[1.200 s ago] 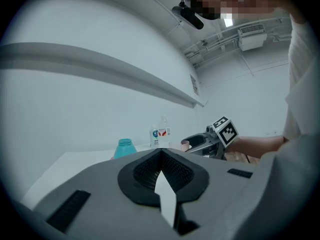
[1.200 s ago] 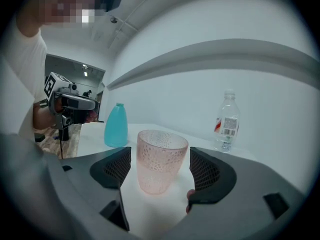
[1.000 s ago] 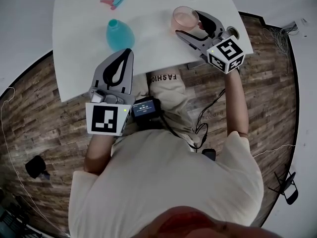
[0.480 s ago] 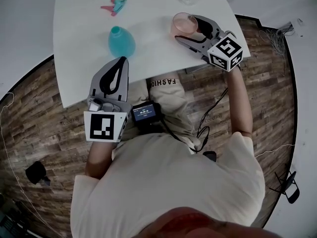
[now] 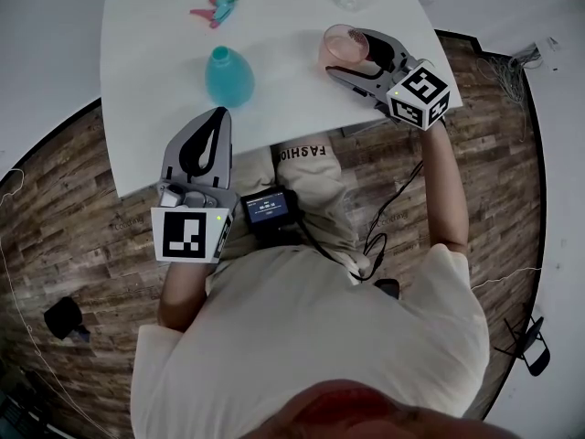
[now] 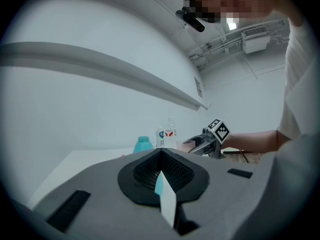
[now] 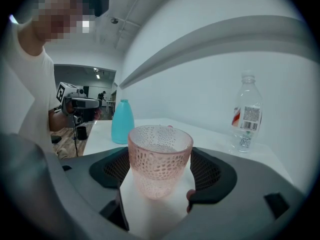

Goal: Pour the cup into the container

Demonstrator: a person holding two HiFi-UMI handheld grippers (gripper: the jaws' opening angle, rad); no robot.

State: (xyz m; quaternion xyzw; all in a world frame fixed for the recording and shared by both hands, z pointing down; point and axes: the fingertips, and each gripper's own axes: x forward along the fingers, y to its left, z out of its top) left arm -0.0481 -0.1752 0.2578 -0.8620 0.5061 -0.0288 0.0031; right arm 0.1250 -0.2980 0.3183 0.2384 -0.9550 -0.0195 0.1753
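A pink textured cup point(image 5: 345, 40) stands on the white table point(image 5: 146, 108) near its right edge. My right gripper point(image 5: 345, 51) is shut on it, one pad against each side; in the right gripper view the cup point(image 7: 160, 159) fills the gap between the pads of that gripper point(image 7: 161, 173). The teal bottle-shaped container point(image 5: 228, 79) stands upright to the cup's left, also visible as a teal container point(image 7: 122, 123) from the right gripper. My left gripper point(image 5: 218, 115) hangs shut and empty at the table's near edge, short of the container point(image 6: 143, 144).
A clear water bottle point(image 7: 246, 114) stands beyond the cup at the far right of the table. A small pink and teal object point(image 5: 212, 7) lies at the far left. The table's right edge is just under my right gripper. Wooden floor surrounds the table.
My right gripper slid forward so the cup sits deeper between its jaws. The cup and container stayed in place. The left gripper drew back slightly toward the body.
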